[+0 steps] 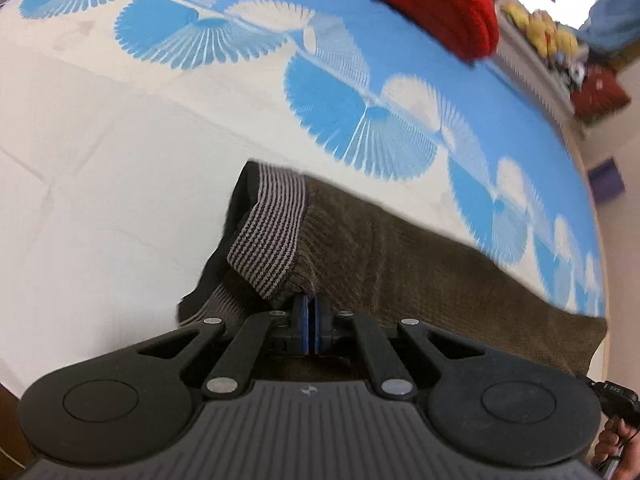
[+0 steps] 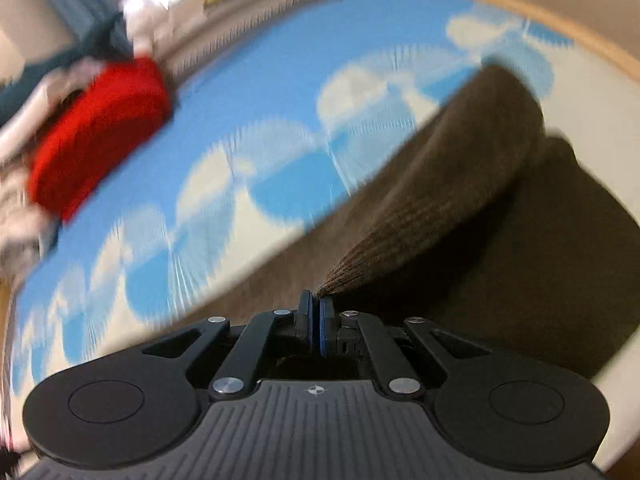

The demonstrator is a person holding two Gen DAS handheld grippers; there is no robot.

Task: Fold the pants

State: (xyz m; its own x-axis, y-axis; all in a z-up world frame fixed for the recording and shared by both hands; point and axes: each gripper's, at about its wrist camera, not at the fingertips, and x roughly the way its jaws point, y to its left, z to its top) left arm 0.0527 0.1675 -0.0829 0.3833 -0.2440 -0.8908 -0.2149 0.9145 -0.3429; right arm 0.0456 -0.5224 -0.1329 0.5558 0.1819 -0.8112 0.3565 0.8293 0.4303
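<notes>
Both grippers were clamped tight, left gripper (image 1: 311, 304) and right gripper (image 2: 315, 300) each pinching cloth and angled steeply down.

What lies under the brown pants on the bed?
Under the brown pants the blue and white patterned sheet continues on all visible sides. The part directly beneath them is covered, so anything there cannot be seen.

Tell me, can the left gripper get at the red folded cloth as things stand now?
Probably not: the left gripper is shut on the brown pants, and the red cloth lies across the bed.
</notes>
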